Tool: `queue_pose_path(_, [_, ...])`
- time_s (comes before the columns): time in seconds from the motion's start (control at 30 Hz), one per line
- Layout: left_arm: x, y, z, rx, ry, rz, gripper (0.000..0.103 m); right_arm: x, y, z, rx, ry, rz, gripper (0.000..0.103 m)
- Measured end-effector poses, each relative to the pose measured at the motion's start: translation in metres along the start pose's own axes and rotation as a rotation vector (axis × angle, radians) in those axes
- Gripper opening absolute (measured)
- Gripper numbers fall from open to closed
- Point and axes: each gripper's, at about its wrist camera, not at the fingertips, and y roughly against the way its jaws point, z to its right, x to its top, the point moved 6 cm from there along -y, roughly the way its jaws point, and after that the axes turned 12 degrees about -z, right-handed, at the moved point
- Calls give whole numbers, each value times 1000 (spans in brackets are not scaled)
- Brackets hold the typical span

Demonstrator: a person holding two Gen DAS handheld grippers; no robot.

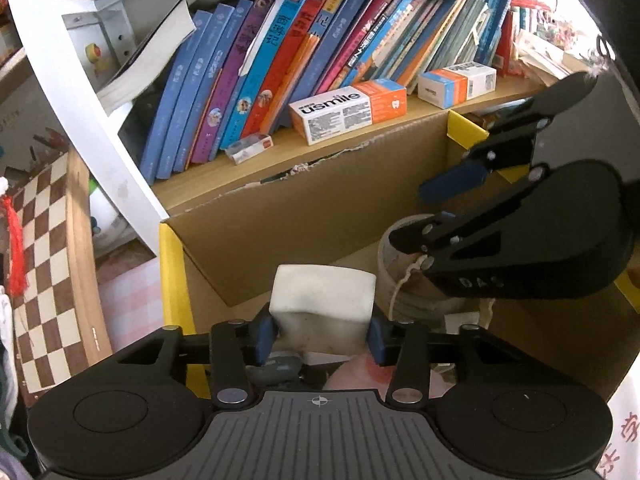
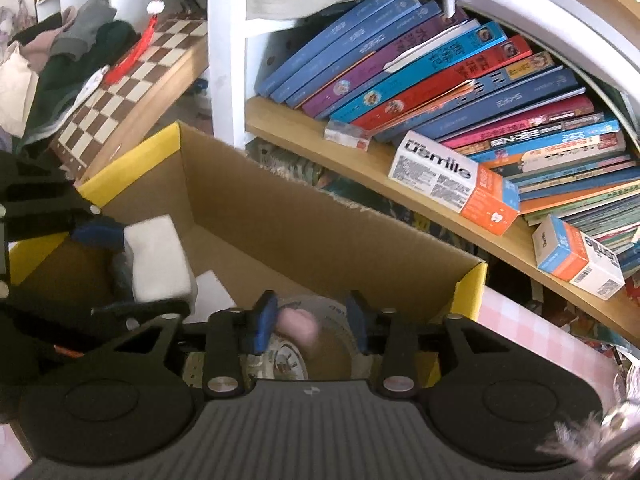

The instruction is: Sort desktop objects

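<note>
You are at the drop: both grippers hang over the open box (image 1: 280,216), each with something to let fall into it.

The white block (image 1: 323,300) sits between the blue pads of your left gripper (image 1: 320,338), above the box's near-left corner, by the yellow-edged flap. The jaws stand a little apart around it. The pads look to be at its sides, though from these views you cannot tell whether they press on it or have already slackened. From the right wrist view the same block (image 2: 158,256) shows tilted, at the box's left end.

The small pink thing (image 2: 298,326) lies between the pads of your right gripper (image 2: 308,326), blurred, and seems to touch neither pad. That gripper is parted, and I judge the pink thing is loose or falling. Below it, on the box floor, lies a round roll (image 2: 304,344) of tape, near the box's right end.

Next, I judge, you open the left jaws fully so the block drops clear. Then lift both grippers straight up, clear of the box walls, before you reach for anything else. Keep the two grippers apart as you rise, since they hang near each other over the box.

Behind the box runs a shelf (image 1: 360,140) with leaning books (image 1: 280,60) and toothpaste cartons (image 1: 348,110).
</note>
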Motion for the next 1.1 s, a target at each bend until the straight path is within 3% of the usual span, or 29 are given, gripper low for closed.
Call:
queue_pose_path(0.13, [1, 8, 2, 13, -5, 36, 75, 0, 5, 4, 7, -25, 18, 49])
queue_pose_path(0.2, [2, 14, 4, 17, -8, 56, 78, 0, 8, 5, 10, -34, 26, 49])
queue_pose_path(0.63, [-1, 47, 8, 45, -1, 144, 82, -7, 38, 4, 17, -81, 94, 59])
queue_pose_path(1.1, [-33, 119, 13, 91, 59, 290, 85, -36, 119, -11, -18, -140, 270, 71])
